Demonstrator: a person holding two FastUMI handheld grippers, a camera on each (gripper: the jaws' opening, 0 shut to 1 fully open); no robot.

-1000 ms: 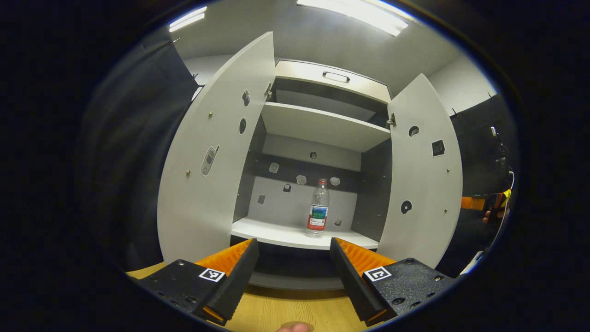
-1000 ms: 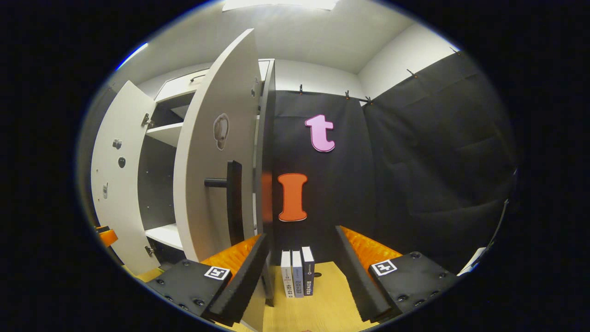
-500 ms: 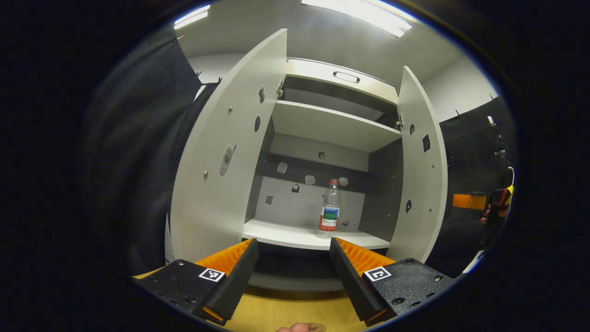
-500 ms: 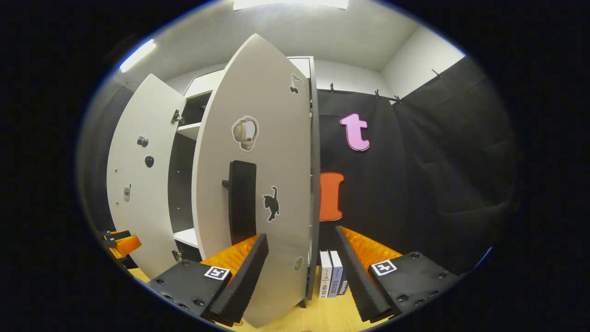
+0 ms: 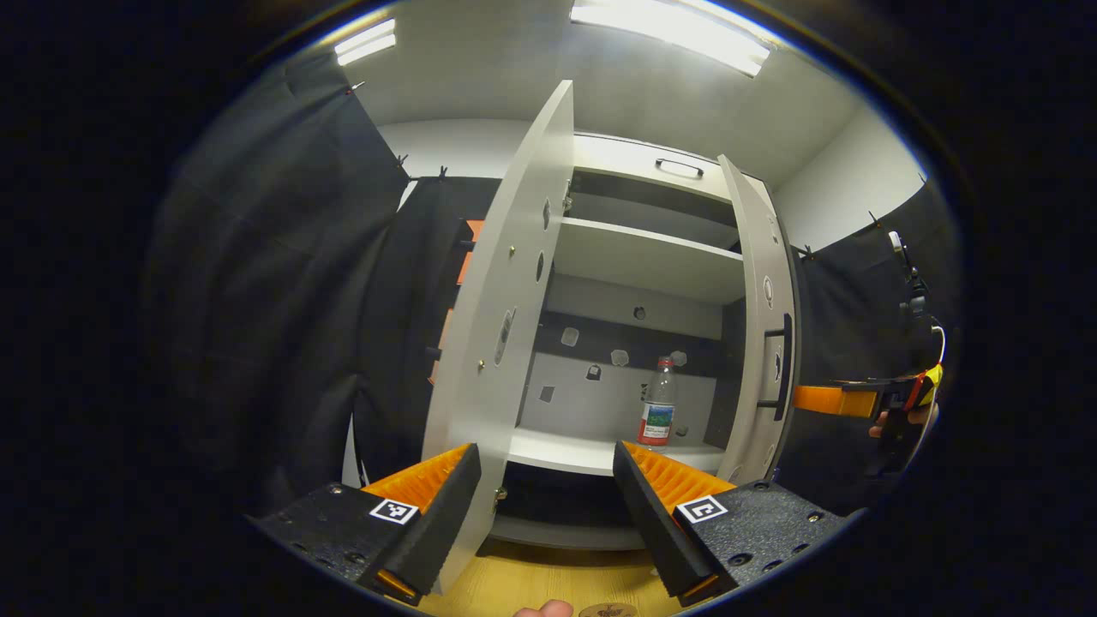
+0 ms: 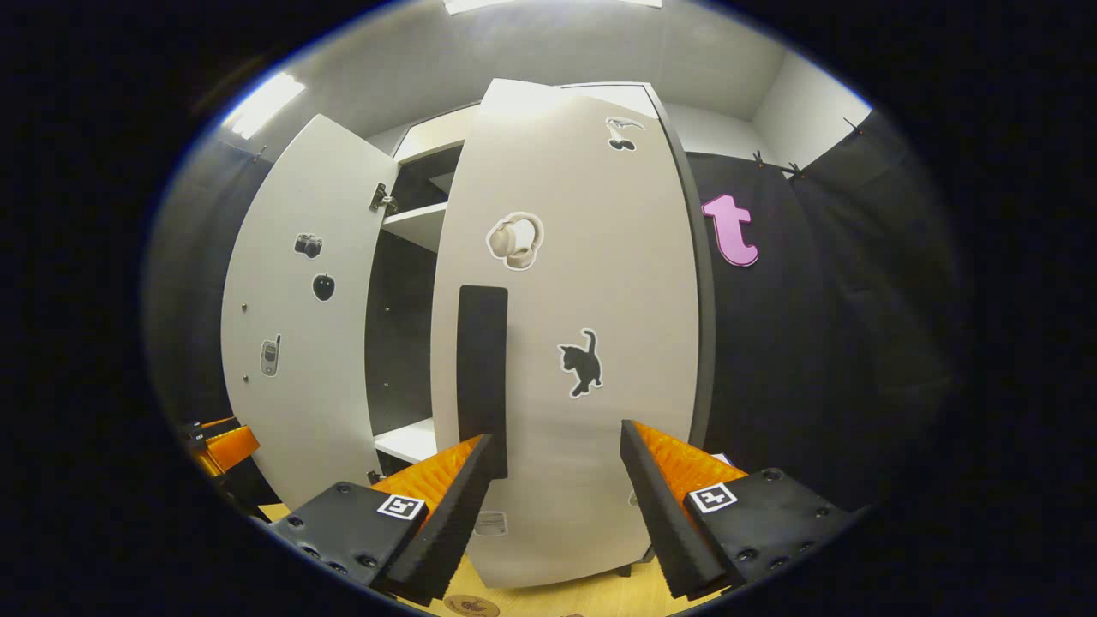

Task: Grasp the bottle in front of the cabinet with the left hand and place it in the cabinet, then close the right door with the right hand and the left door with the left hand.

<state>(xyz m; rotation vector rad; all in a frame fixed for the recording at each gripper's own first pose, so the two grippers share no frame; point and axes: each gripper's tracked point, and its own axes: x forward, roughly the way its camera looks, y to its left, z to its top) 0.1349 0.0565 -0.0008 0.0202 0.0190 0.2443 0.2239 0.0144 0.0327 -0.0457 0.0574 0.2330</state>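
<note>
A clear bottle [image 5: 657,414] with a red cap stands upright on the lower shelf [image 5: 591,452] of the white cabinet. My left gripper [image 5: 548,514] is open, low in front of the cabinet, beside the left door [image 5: 506,300], which stands wide. The right door [image 6: 574,343] is swung most of the way in; in the left gripper view the right door [image 5: 765,343] is seen nearly edge-on. My right gripper [image 6: 557,506] is open just in front of that door, close to its black handle [image 6: 482,368]. The right gripper [image 5: 848,401] also appears far right, held by a hand.
Black cloth walls surround the cabinet. A wooden table top [image 5: 548,583] lies under both grippers. An upper shelf [image 5: 643,257] and a top drawer with a handle [image 5: 680,167] sit above the bottle. Stickers dot both doors.
The right door has swung in from wide open to nearly shut, with my right gripper following it. My left gripper has shifted left, so the left door now looks edge-on.
</note>
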